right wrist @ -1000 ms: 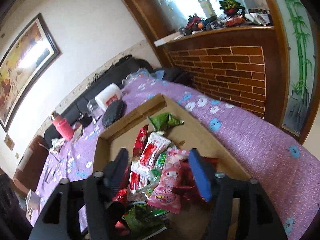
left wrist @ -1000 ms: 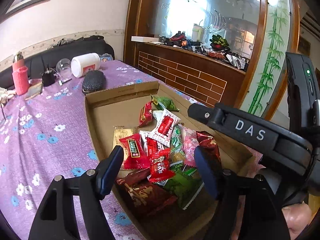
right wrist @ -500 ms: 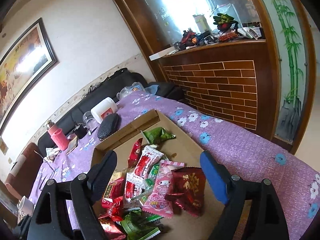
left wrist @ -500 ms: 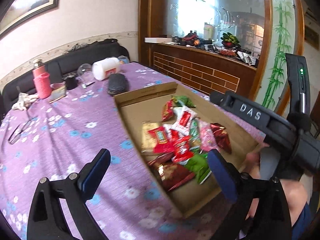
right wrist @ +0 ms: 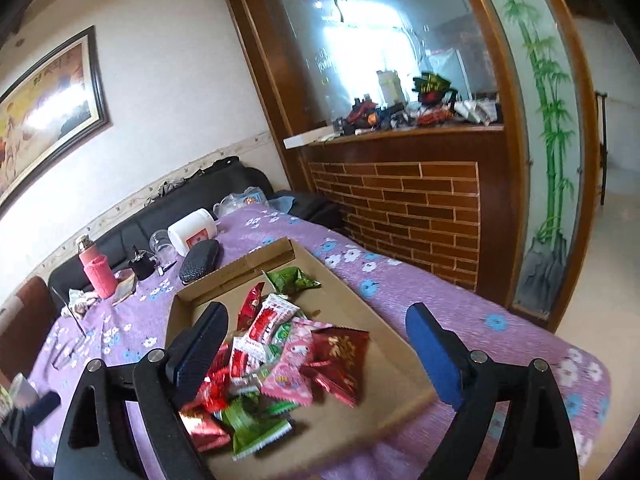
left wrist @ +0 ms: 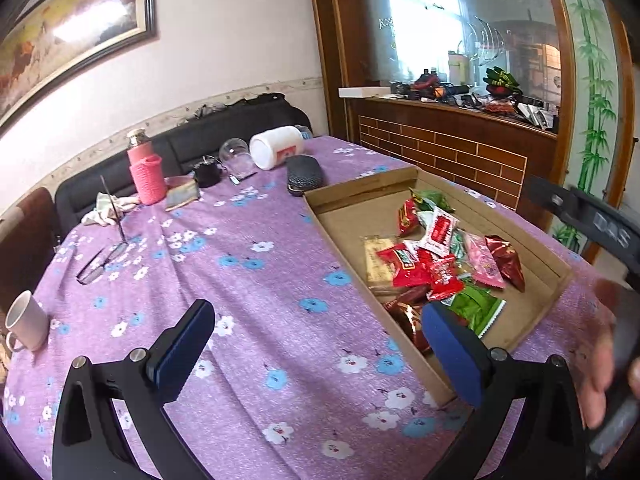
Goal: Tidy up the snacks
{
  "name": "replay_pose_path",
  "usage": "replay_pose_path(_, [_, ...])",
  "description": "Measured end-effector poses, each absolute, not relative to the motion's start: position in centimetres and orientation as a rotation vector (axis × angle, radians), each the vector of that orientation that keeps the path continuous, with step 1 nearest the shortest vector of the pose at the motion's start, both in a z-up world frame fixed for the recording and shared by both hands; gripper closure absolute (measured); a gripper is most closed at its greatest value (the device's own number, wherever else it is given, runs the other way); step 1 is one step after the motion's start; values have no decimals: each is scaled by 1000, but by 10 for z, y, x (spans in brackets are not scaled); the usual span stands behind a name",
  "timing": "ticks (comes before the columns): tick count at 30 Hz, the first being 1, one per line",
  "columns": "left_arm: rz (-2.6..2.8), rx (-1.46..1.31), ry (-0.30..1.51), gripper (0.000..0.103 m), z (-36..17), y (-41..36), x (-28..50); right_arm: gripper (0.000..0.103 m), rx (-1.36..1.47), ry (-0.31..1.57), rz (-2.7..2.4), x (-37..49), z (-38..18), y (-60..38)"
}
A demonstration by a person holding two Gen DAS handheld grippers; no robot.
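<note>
Left wrist view, left to right. White mug [left wrist: 25,322] stands at the far left edge of the table, on the purple flowered tablecloth [left wrist: 256,280]. Glasses [left wrist: 100,260] lie flat on the cloth further in. Pink bottle [left wrist: 145,170] stands upright near the back edge; a white jar [left wrist: 276,152] lies on its side beyond it, with a dark case [left wrist: 304,174] just beside the far corner of the cardboard tray [left wrist: 340,200]. Left gripper [left wrist: 316,354]: jaws spread wide, nothing between them, held above the cloth; its right finger overlaps the tray's near-left rim in the view. Snack packets [left wrist: 436,256] lie heaped inside the tray, toward its near half. The right gripper's body shows blurred at the far right edge.

Right wrist view, left to right. Pink bottle [right wrist: 97,272], white jar [right wrist: 192,232] and dark case [right wrist: 199,260] sit behind the tray. Right gripper [right wrist: 316,346]: jaws spread wide, empty, held above the tray with the snack packets [right wrist: 280,352] framed between the fingers, not touching them. One green packet [right wrist: 292,280] lies apart at the tray's far end. Cardboard tray [right wrist: 384,368] floor is bare on the right side.
</note>
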State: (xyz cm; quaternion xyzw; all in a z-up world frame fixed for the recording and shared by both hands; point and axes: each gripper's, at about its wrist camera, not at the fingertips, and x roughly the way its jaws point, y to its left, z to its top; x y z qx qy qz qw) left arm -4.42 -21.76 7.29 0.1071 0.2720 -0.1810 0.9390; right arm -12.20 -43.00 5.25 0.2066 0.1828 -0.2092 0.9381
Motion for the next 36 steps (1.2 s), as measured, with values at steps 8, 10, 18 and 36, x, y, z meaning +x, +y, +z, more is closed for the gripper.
replay_pose_path(8, [-330, 184, 508, 0, 80, -212, -48, 3, 422, 364, -445, -151, 47, -404])
replay_pose_path(10, [-320, 194, 507, 0, 79, -213, -48, 3, 428, 367, -452, -154, 45, -402])
replay_pose_path(18, [-302, 240, 516, 0, 77, -219, -47, 3, 429, 384, -458, -159, 40, -396])
replay_pose_path(36, [-273, 219, 587, 0, 71, -214, -37, 3, 394, 401, -482, -155, 42, -390])
